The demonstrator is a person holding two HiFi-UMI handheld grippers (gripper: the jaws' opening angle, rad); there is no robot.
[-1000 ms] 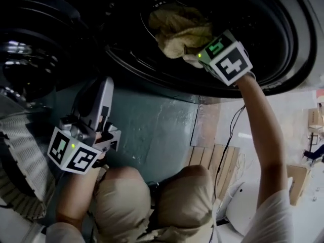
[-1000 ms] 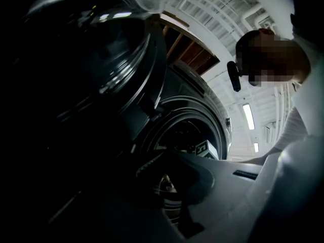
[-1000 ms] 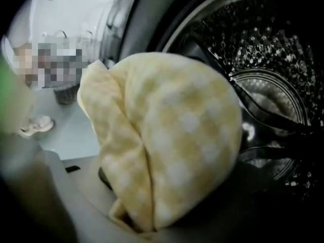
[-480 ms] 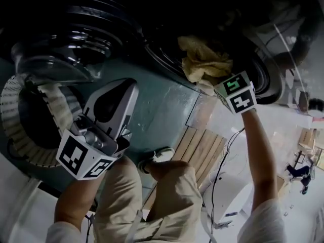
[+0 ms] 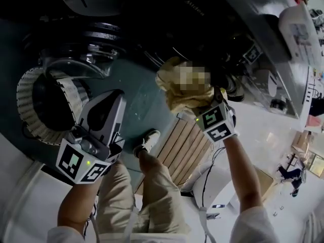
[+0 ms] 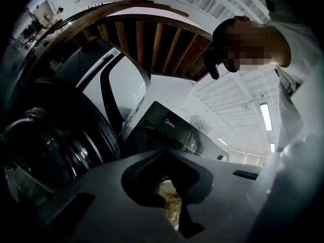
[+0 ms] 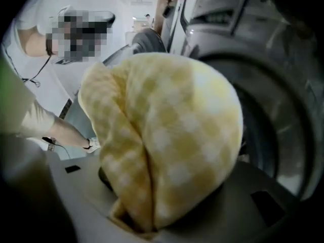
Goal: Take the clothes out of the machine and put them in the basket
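Head view, cloth: 1 second ago the yellow checked cloth (image 5: 174, 92) was in the mouth of the machine (image 5: 167, 24). Now it is out, up in the air over the floor.
Head view, right claw: the right gripper (image 5: 200, 108) has lifted and is clamped on the cloth.
Head view, left claw: the left gripper (image 5: 115, 96) has come up too, just beside the basket (image 5: 23, 85).
Left gripper view: its jaws are together with nothing in them. A bit of yellow shows far off through the slit.
Right gripper view: the cloth bulges from the jaws, the drum (image 7: 283, 110) behind it.
Meaning: 1 cloth is out. I think it goes across to the basket next.
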